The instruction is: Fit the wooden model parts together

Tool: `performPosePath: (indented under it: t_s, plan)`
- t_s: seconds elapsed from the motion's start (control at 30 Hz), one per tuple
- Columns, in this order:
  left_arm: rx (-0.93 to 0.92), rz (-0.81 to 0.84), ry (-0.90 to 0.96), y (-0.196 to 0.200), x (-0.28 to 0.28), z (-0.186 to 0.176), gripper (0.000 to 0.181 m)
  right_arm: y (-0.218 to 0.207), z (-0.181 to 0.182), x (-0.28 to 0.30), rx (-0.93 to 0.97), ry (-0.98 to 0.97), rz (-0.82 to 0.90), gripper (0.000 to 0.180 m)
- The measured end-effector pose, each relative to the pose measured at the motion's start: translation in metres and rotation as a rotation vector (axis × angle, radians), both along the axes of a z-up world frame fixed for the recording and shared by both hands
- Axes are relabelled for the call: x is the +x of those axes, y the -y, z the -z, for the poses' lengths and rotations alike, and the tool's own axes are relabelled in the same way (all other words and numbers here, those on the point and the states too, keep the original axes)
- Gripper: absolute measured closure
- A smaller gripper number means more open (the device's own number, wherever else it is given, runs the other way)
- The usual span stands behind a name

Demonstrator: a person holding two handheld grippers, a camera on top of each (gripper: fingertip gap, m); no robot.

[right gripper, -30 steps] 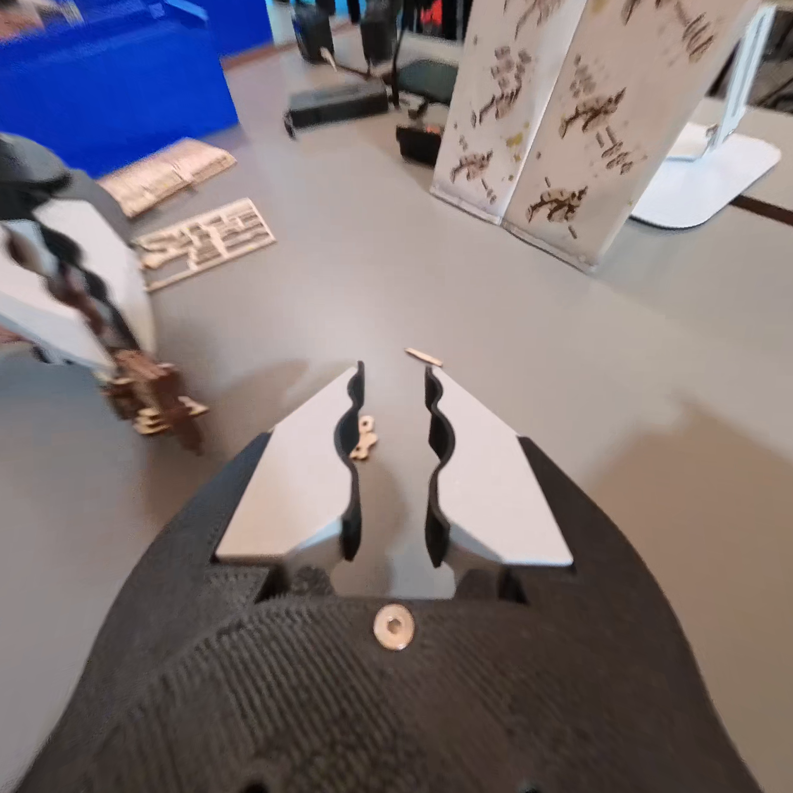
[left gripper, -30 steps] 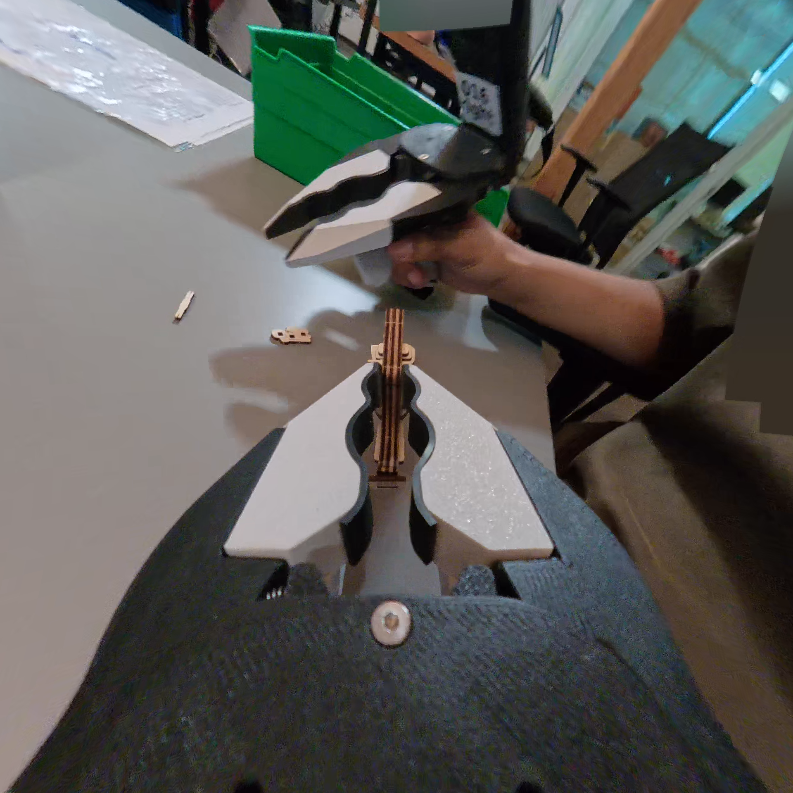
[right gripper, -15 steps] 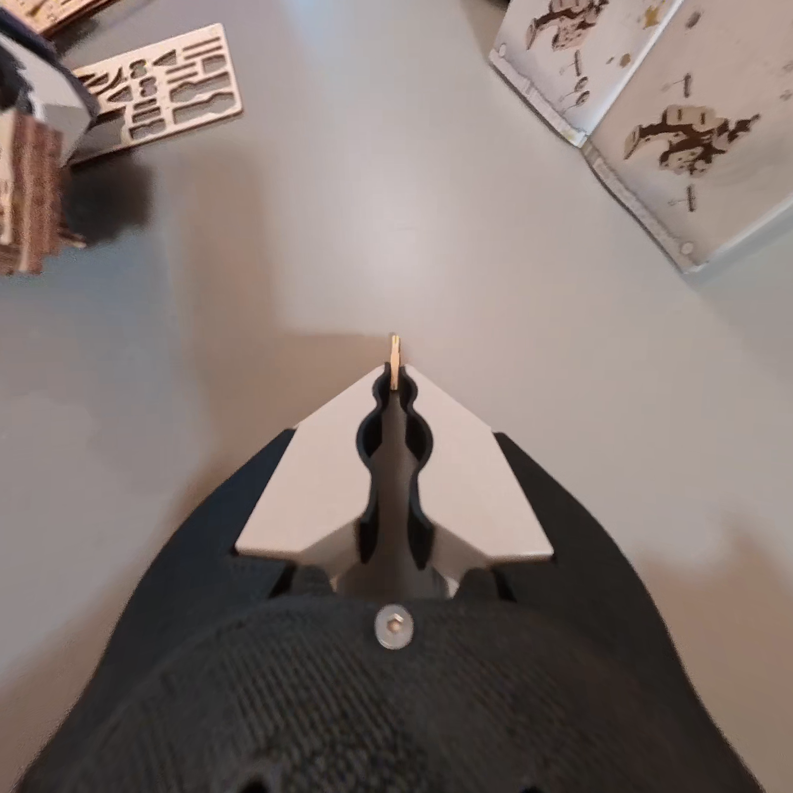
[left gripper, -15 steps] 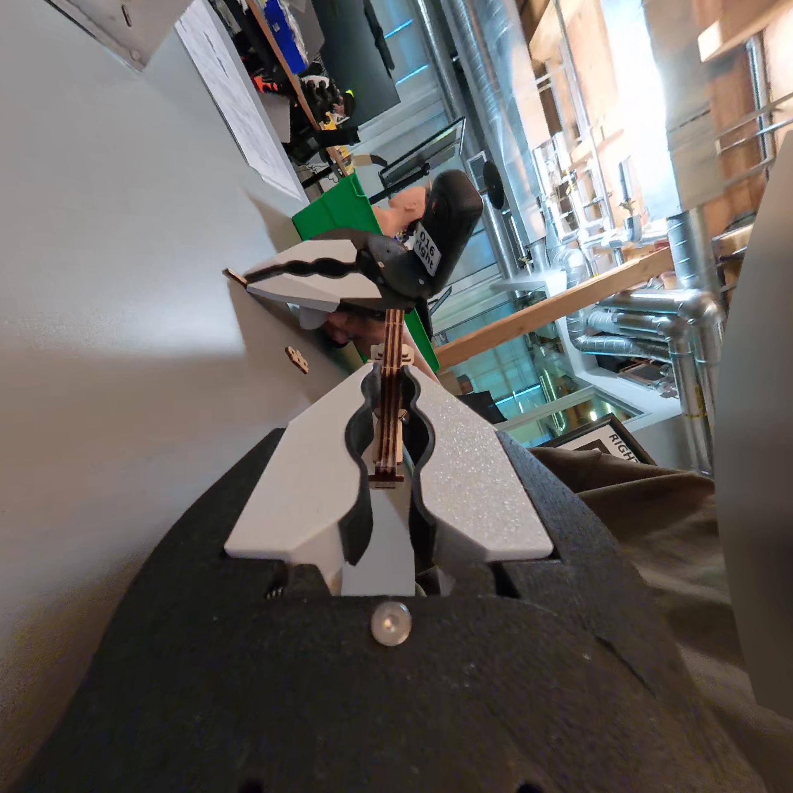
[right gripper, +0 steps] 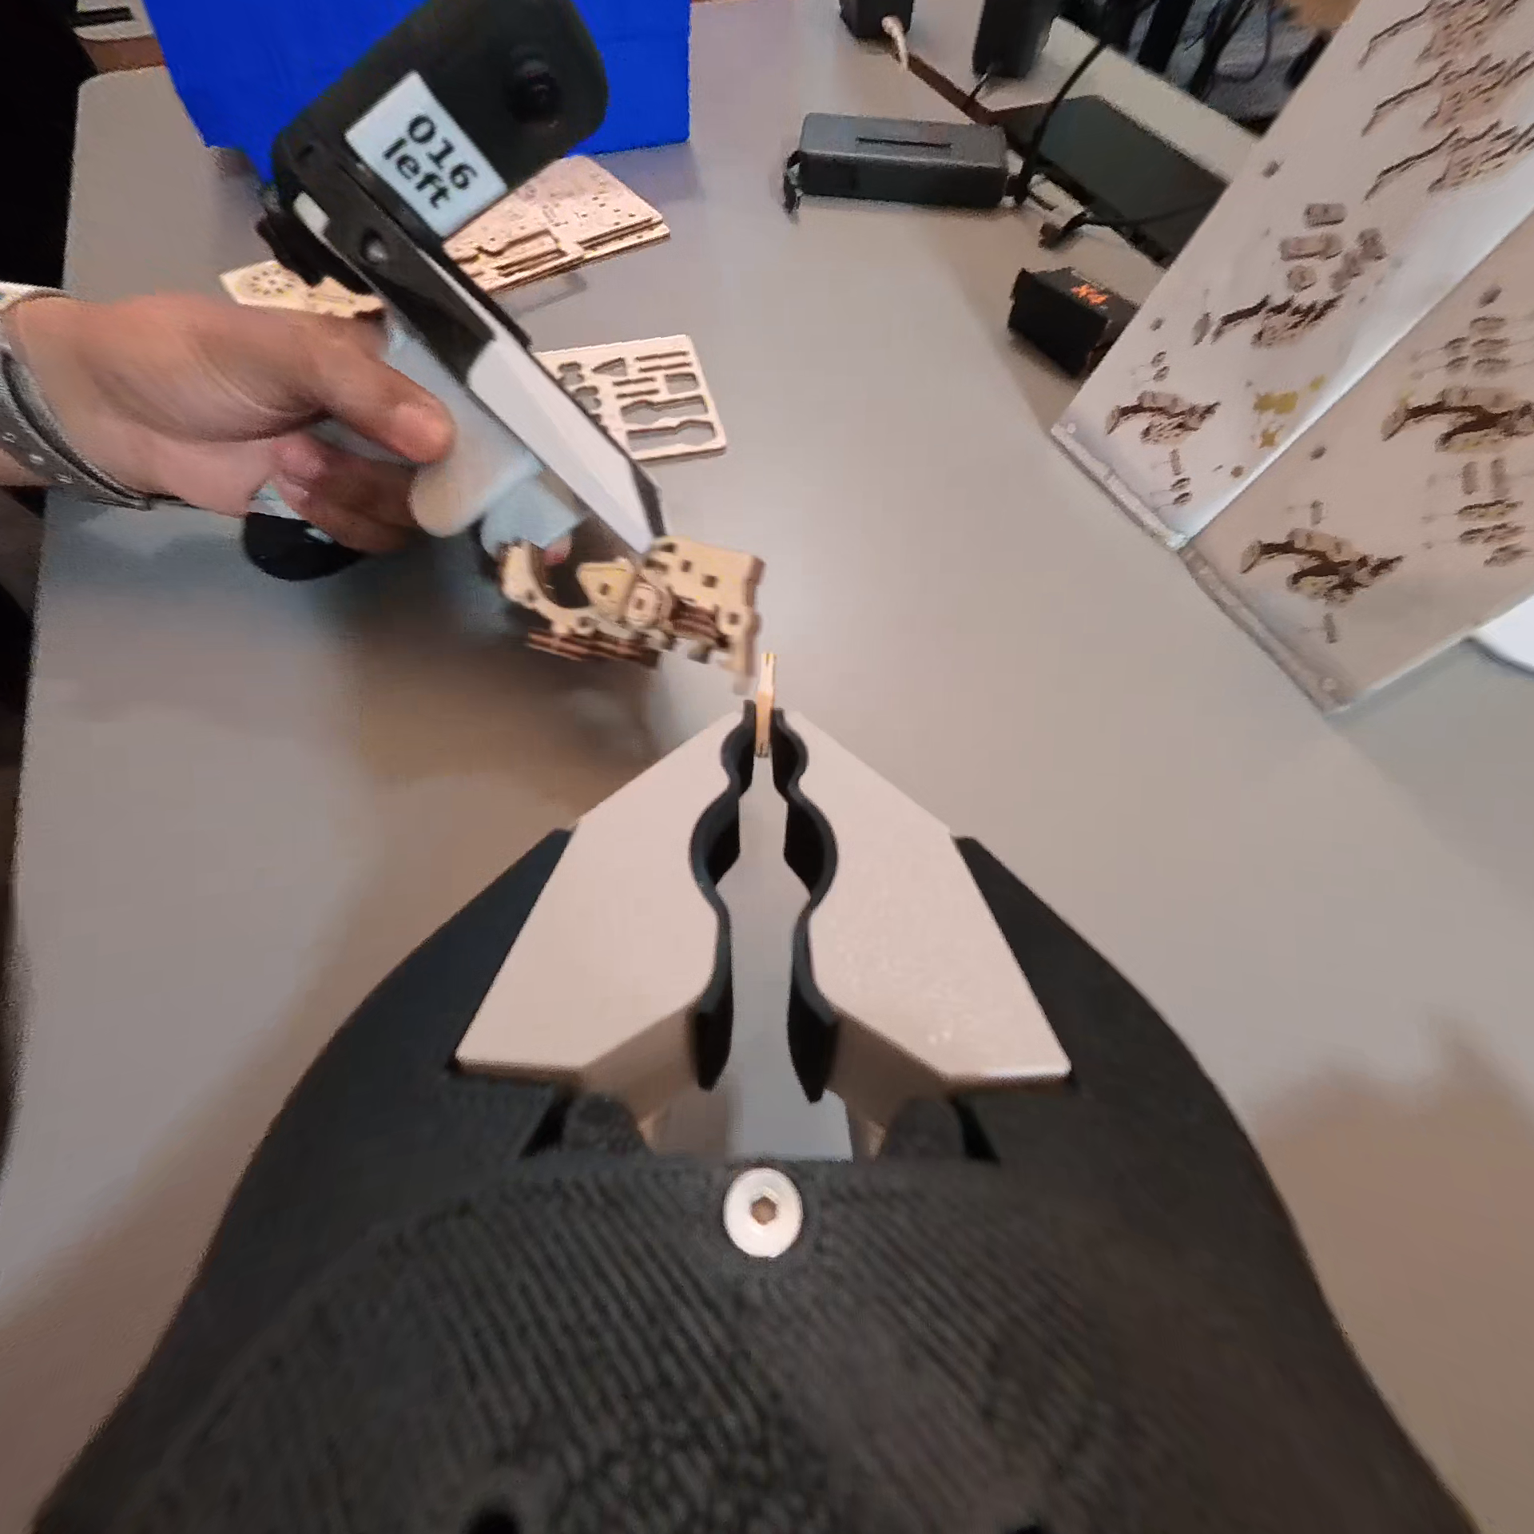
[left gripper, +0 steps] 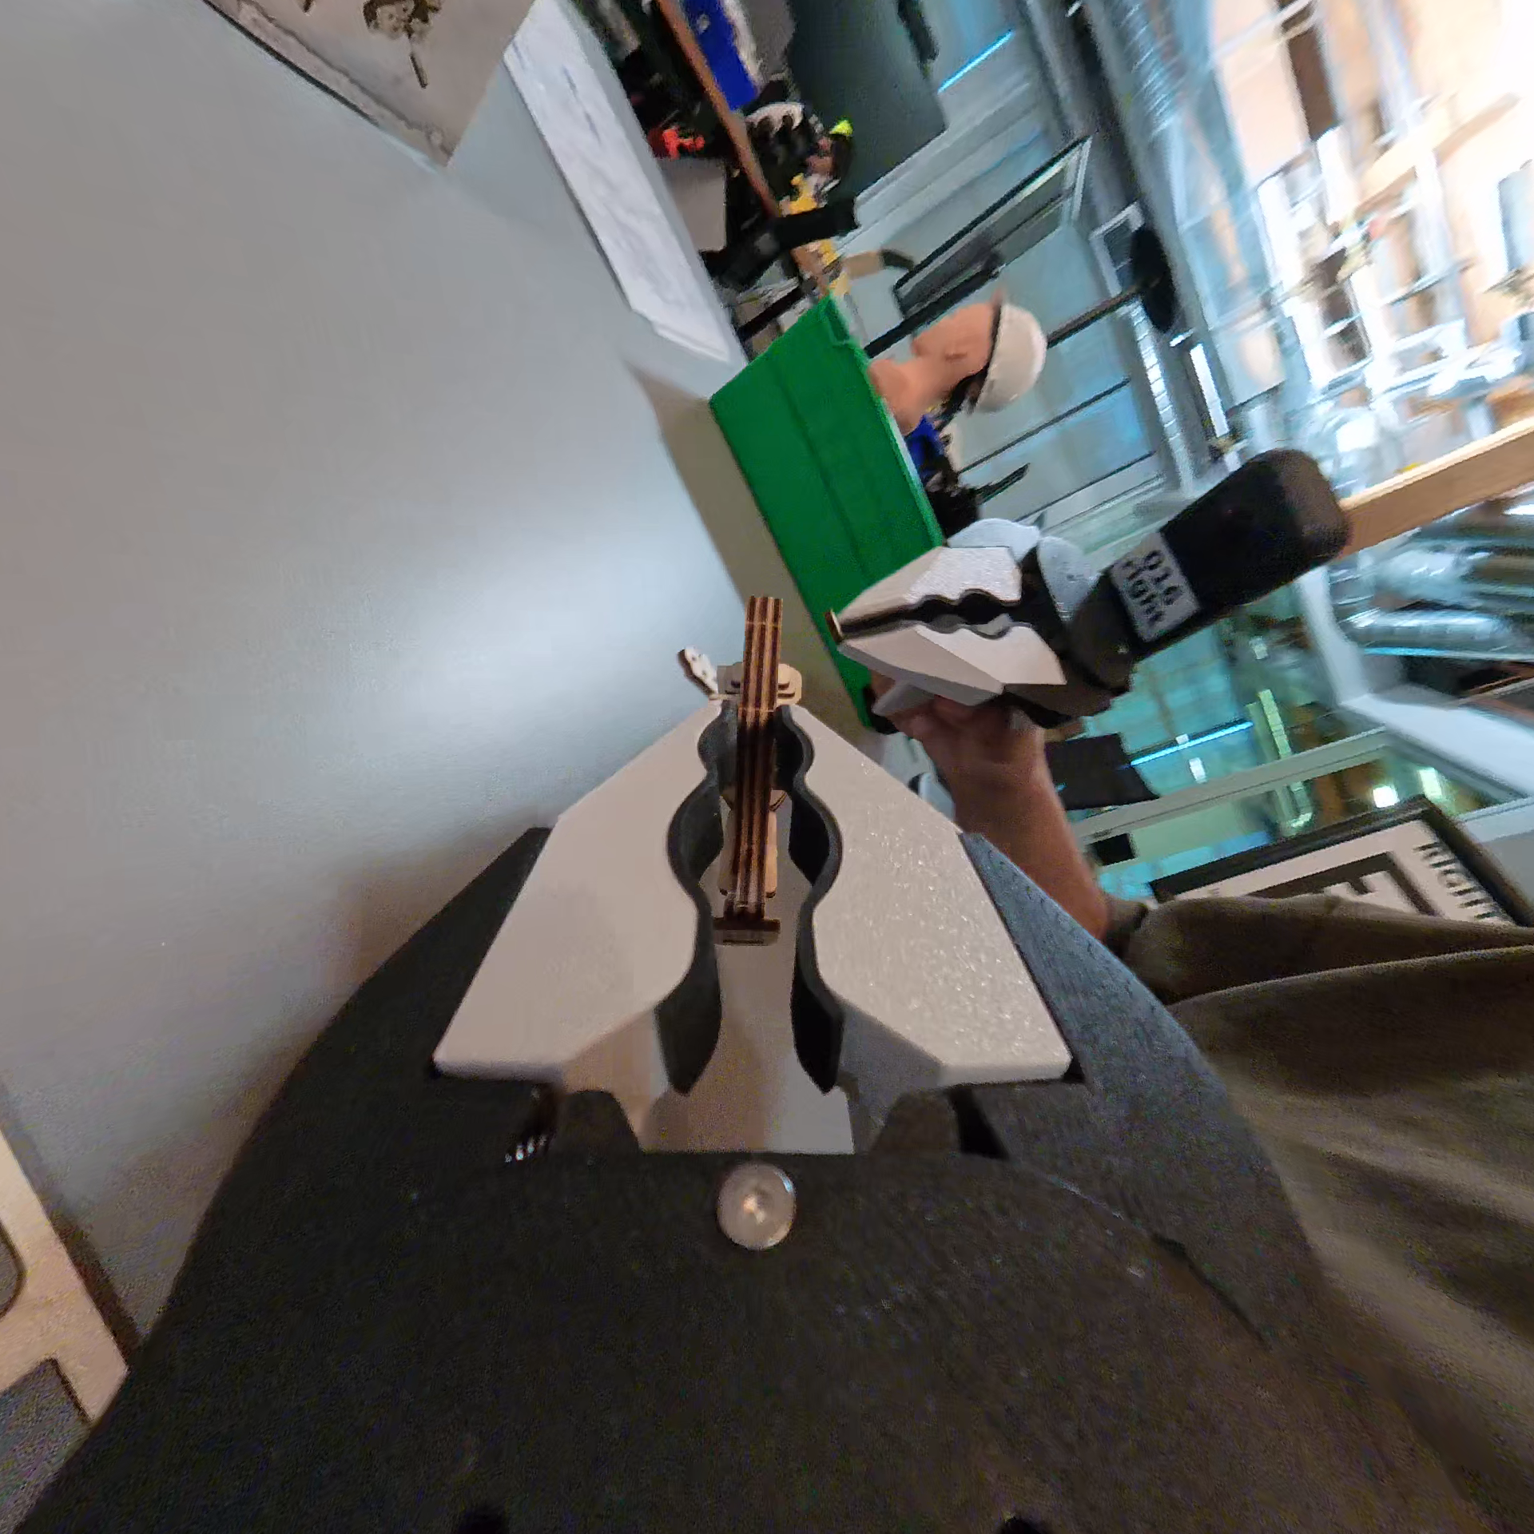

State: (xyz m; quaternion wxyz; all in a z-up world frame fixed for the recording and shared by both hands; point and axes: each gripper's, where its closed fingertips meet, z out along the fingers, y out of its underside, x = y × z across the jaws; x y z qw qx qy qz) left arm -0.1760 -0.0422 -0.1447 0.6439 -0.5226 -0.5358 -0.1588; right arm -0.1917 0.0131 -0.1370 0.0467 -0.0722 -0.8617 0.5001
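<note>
My left gripper (left gripper: 757, 715) is shut on a layered wooden model assembly (left gripper: 757, 705), seen edge-on between its fingers. In the right wrist view that left gripper (right gripper: 643, 539) holds the assembly (right gripper: 656, 610) above the grey table (right gripper: 955, 581). My right gripper (right gripper: 764, 722) is shut on a small thin wooden piece (right gripper: 765, 701) that sticks out of its tips, just right of the assembly's lower corner. In the left wrist view the right gripper (left gripper: 838, 635) is shut, tips close to the assembly's right side.
Punched-out wooden sheets (right gripper: 647, 398) and a stack of sheets (right gripper: 564, 224) lie on the table behind the left gripper. A white illustrated instruction stand (right gripper: 1328, 373) is at right, black boxes (right gripper: 896, 170) at the back. A green bin (left gripper: 813, 498) stands near the table edge. The tips of one gripper are about 7 cm away from the tips of the other.
The right gripper closed on the small wooden piece on the table, lifted it and brought it up to the assembly. The left gripper rolled sideways and tilted up with the assembly.
</note>
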Motion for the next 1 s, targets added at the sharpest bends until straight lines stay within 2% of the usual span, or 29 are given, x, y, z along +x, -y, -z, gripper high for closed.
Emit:
performPosePath:
  t_s: [0.23, 0.5, 1.0]
  plan:
    - [-0.287, -0.007, -0.136, -0.014, 0.003, 0.005, 0.175, 0.009, 0.001, 0.02, -0.014, 0.16, 0.098, 0.18]
    - [-0.593, -0.067, -0.375, -0.023, 0.006, -0.006, 0.176, 0.013, 0.001, 0.017, 0.013, 0.207, 0.191, 0.178]
    - [-0.83, -0.106, -0.522, -0.025, 0.005, -0.009, 0.175, 0.012, 0.003, 0.015, 0.044, 0.145, 0.225, 0.179]
